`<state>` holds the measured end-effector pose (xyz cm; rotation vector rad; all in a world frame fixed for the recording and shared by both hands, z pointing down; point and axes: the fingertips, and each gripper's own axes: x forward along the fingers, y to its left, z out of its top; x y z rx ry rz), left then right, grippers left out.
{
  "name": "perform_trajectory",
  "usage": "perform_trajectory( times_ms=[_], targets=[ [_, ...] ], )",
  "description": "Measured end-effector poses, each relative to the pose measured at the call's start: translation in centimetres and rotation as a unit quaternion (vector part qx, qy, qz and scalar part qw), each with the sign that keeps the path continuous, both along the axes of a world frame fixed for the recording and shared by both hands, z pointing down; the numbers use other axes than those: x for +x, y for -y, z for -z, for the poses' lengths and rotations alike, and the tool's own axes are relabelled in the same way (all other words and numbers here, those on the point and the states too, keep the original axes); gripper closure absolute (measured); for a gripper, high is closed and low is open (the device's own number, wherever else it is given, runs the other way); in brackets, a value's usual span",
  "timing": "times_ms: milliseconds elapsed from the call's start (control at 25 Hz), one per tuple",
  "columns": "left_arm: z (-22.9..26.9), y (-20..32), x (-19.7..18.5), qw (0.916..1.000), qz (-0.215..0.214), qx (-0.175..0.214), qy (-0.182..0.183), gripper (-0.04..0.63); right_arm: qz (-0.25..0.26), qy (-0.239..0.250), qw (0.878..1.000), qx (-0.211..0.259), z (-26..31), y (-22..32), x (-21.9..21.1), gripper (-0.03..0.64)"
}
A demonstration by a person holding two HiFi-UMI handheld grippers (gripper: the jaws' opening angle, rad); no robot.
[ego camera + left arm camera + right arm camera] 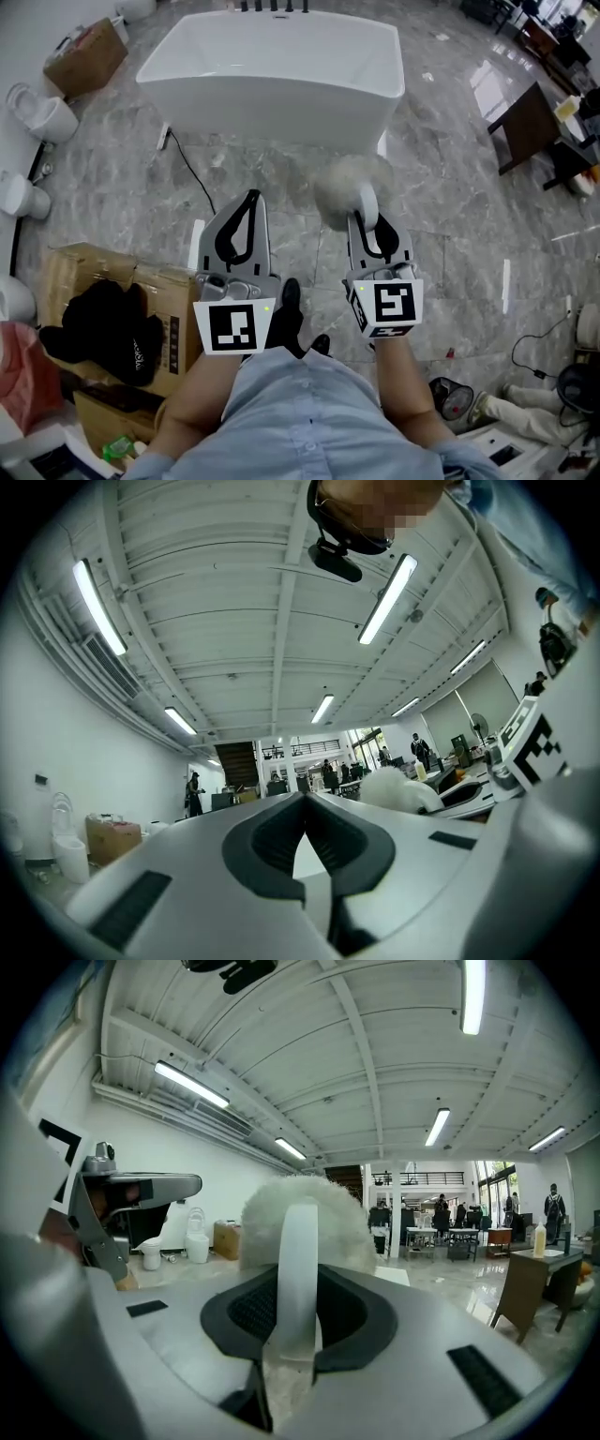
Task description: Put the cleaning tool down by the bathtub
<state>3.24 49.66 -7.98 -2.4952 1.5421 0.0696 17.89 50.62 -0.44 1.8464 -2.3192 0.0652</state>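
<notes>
The white bathtub (272,66) stands on the grey marble floor at the top of the head view. The cleaning tool is a fluffy white brush (342,192) on a white handle (368,204). My right gripper (367,217) is shut on that handle, and the fluffy head sticks out past the jaws toward the tub. In the right gripper view the handle (298,1269) stands upright between the pads, with the head (300,1208) above it. My left gripper (250,197) hangs beside it, shut with its tips touching and nothing between them (302,799). The brush (394,787) shows to its right.
Cardboard boxes (159,291) with a black cloth (103,323) lie at the lower left. A black cable (192,173) runs from the tub's left corner. Toilets (42,112) line the left wall. A dark wooden table (525,127) stands at the right, a small fan (455,398) at the lower right.
</notes>
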Motion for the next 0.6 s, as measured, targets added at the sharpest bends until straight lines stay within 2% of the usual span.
perform_trajectory(
  times_ms=[240,600],
  targets=[
    [1.8,7.9,-1.2,0.9997,0.001,0.016,-0.017,0.58,-0.002,-0.016,1.0,0.013,2.1,7.7,-0.6,0.52],
    [4.0,15.3,-2.3,0.9987,-0.005,0.048,-0.017,0.58,-0.015,-0.027,0.998,0.05,5.3,15.4,-1.0,0.52]
  ],
)
